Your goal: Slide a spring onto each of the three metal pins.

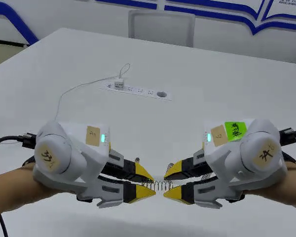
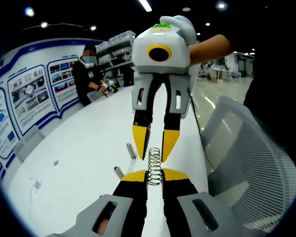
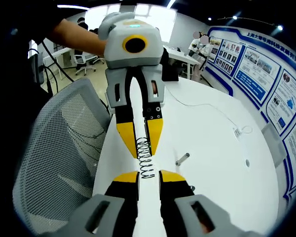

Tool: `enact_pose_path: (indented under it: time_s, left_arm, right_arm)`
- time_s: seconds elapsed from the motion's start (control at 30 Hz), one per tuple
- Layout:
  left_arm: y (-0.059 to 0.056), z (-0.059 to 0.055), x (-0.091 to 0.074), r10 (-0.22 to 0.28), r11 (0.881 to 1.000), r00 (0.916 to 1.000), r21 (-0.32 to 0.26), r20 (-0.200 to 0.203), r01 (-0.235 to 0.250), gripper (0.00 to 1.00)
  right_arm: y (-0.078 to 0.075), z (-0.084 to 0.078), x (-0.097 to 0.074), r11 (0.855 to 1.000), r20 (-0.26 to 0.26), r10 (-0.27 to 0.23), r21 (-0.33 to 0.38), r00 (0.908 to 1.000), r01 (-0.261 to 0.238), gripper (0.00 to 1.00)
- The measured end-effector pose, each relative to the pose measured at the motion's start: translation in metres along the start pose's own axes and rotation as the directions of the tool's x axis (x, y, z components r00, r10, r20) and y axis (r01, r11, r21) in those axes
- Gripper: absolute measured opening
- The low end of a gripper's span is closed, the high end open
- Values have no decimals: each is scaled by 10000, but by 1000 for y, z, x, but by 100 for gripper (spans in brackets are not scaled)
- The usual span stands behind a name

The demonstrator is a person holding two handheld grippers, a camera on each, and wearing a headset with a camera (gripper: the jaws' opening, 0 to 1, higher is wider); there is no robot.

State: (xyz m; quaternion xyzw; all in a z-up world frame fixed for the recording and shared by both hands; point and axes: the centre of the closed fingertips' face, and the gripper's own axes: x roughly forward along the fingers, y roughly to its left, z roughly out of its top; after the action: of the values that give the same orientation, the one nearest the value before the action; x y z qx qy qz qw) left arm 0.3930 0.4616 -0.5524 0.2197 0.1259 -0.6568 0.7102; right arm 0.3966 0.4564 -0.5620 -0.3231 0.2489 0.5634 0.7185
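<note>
While the spring (image 1: 158, 186) hangs in the air between your two tools, you're at the gripping stage, not the threading one. Your left hand-held gripper (image 1: 149, 184) has its jaws set narrow on one end of the coil. In the left gripper view the yellow tips sit tight against it, so I read that as a hold. Your right hand-held gripper (image 1: 168, 182) faces it nose to nose, jaws narrow too, with the other end of the coil at its mouth. In the right gripper view there's a sliver of gap on each side, and I cannot tell whether it's pinching or only cradling. The spring lies level, off the surface, over the near edge of the bench (image 1: 187, 123).

Down on the bench, just beside the tips, two pins (image 2: 131, 149) sit near each other, no coil on either. By my reckoning none of the threading is done.

What's next, as I see it: one tool has to own the spring alone, gripping it from the side so the bore stays open at one end. Then the other goes for a pin, takes it by one end, and you line its axis up with the bore. It's a small target and a soft coil. Squeeze too hard and it may kink or jump away.
</note>
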Motion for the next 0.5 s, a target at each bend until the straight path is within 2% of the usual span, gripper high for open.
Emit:
enact_pose_path:
  time_s: [0.17, 0.27, 0.5]
  left_arm:
    - [0, 1, 0, -53, 10000, 9999, 41, 97, 53, 10]
    - [0, 1, 0, -72, 9999, 9999, 87, 69, 71, 10]
    - [2, 1, -1, -64, 10000, 9997, -73, 242, 66, 10]
  right_arm:
    - [1, 0, 1, 9991, 197, 132, 399, 9997, -140, 15]
    - [2, 6, -1, 9966, 587, 257, 766, 9979, -302, 12]
    - [0, 11, -5, 9959, 852, 279, 840, 9960, -351, 11]
